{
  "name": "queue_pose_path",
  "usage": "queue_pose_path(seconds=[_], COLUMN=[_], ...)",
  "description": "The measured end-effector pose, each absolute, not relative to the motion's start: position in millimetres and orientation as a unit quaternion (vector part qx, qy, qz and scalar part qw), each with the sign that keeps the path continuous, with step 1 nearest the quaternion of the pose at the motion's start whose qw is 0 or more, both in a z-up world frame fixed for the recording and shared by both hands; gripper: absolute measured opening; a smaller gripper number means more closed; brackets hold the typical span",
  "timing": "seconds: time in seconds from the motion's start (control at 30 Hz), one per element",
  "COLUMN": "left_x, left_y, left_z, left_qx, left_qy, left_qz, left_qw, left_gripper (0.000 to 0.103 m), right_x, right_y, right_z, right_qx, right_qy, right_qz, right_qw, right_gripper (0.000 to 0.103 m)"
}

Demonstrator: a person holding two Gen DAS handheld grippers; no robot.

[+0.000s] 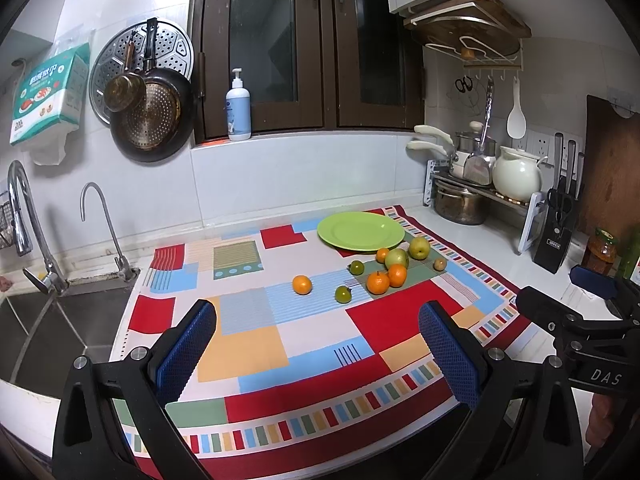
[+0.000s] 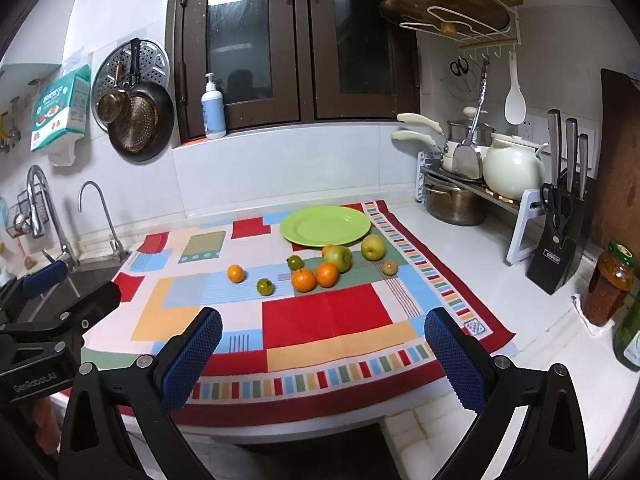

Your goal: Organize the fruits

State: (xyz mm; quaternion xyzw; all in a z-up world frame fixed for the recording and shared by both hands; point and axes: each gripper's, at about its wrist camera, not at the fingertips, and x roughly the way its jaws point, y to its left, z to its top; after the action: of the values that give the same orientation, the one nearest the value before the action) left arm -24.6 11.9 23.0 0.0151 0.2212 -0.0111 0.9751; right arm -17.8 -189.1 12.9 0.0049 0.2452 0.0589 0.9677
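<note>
A bare green plate [image 1: 360, 231] [image 2: 325, 225] sits at the far side of a patchwork cloth [image 1: 304, 344] [image 2: 320, 320]. In front of it lie two green apples [image 1: 419, 248] [image 2: 373, 247], several oranges [image 1: 378, 282] [image 2: 303, 280], two small green citrus [image 1: 343, 294] [image 2: 265, 287] and a small brown fruit [image 1: 440, 264] [image 2: 389, 267]. One orange [image 1: 301, 284] [image 2: 235, 273] lies apart to the left. My left gripper [image 1: 318, 344] and right gripper [image 2: 323, 354] are both open and empty, held over the cloth's near edge, well short of the fruit.
A sink [image 1: 60, 320] with two taps [image 1: 102, 232] lies left of the cloth. At the right stand a pot rack [image 2: 472, 188], a knife block [image 2: 558, 248], a jar [image 2: 610, 284] and a green bottle [image 2: 630, 332]. White counter [image 2: 500, 280] runs beside the cloth.
</note>
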Motion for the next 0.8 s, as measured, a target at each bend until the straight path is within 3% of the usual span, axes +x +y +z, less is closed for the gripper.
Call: queue_pose_path(seconds=[0.8], left_x=[-13], left_y=[9], left_z=[28], left_qx=[0.019], left_qy=[0.223], left_qz=[-0.014], left_qw=[0.974], left_gripper=[0.103], right_x=[-5], right_y=[-188], right_z=[16], right_qx=[0.007], right_qy=[0.248], right_qz=[0.061], right_qw=[0.967], right_gripper=[0.102])
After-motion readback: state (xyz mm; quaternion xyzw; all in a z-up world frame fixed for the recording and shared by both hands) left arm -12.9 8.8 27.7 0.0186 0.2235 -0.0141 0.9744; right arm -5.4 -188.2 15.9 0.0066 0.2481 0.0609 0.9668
